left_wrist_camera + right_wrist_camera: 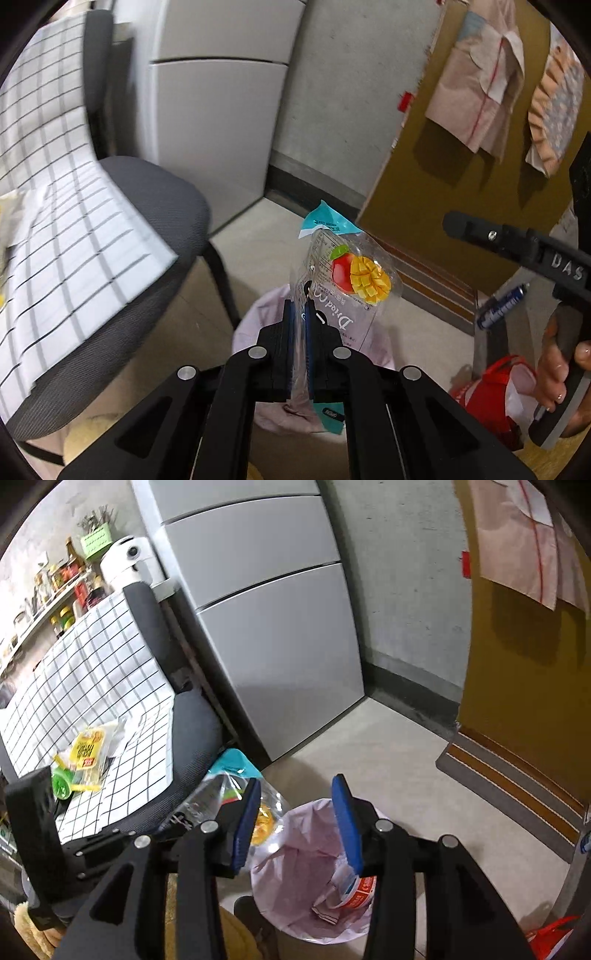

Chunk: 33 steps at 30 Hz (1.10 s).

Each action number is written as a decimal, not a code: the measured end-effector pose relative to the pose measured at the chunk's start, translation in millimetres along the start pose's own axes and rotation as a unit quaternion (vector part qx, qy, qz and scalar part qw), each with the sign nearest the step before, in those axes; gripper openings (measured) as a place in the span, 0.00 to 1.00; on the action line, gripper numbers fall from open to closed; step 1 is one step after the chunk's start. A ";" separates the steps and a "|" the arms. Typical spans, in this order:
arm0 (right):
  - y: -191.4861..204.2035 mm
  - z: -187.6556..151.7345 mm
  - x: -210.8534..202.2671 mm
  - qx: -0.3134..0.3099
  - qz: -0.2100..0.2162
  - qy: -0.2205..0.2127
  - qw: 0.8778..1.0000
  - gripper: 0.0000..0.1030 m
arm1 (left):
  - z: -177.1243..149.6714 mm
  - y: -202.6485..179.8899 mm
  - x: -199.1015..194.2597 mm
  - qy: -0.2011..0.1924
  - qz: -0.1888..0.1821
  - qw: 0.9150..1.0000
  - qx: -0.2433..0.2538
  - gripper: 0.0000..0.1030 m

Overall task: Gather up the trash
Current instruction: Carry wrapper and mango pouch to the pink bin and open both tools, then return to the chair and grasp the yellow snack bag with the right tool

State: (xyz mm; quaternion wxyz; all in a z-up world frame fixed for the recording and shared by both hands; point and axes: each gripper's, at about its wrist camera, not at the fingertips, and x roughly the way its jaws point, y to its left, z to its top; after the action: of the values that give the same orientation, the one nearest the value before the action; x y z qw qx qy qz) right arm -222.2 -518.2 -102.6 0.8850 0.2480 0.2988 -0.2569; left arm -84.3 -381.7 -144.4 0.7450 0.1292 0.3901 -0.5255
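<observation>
A: Nearest thing first. Our left gripper (pixel 300 321) has its jaws nearly together, pinched on the dried mango pouch (pixel 345 280). The pouch stands up out of the pads, teal top edge highest.

B: And right under it?

A: The bin with the pink liner (pixel 258 314). In the left wrist view the pouch hangs roughly over its mouth. The right wrist view shows the liner (pixel 295 849) open, with a crumpled wrapper (pixel 351 890) already at the bottom.

B: Right side?

A: Our right gripper (pixel 299 819) is empty, jaws parted about halfway, hovering over the bin. The pouch (pixel 236 797) sits just left of its left finger.

B: So we judge the step as the drop. How do we do it cleanly?

A: Centre the pouch over the opening before we let go. It's light and flat, so it may flutter or catch the rim. Lowering the bottom edge into the liner first should help. Keep the right gripper out of the fall line.

B: What's left further out?

A: On the chair (pixel 192 723), the checked cloth (pixel 92 686) still carries a yellow packet (pixel 88 749) and a green lid-like piece (pixel 61 782). Probably our next pickups. Beyond that just the grey fridge (pixel 273 627) and the wall.

B: Anything else?

A: A red bag (pixel 495 391) on the floor to the right, near the person's hand (pixel 557 369). Can't tell if it counts as trash.
</observation>
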 end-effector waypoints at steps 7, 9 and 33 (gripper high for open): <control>-19.5 -1.5 3.2 0.020 -0.007 0.004 1.000 0.39 | 3.7 -12.2 38.7 0.037 -0.003 0.999 0.012 0.27; -19.8 -2.0 3.8 0.019 -0.008 0.007 1.000 0.39 | 0.2 -7.7 42.2 0.043 0.004 0.999 0.007 0.27; 113.2 -8.6 25.0 -0.094 0.090 0.047 0.990 0.40 | -50.1 117.0 -112.2 -0.024 0.176 0.977 -0.116 0.46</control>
State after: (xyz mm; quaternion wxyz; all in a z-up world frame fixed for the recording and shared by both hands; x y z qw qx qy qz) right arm -140.2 -436.4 -92.7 0.9089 0.2011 0.3395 -0.1349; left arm -19.3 -226.5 -122.6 0.8445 0.0957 0.4022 -0.3404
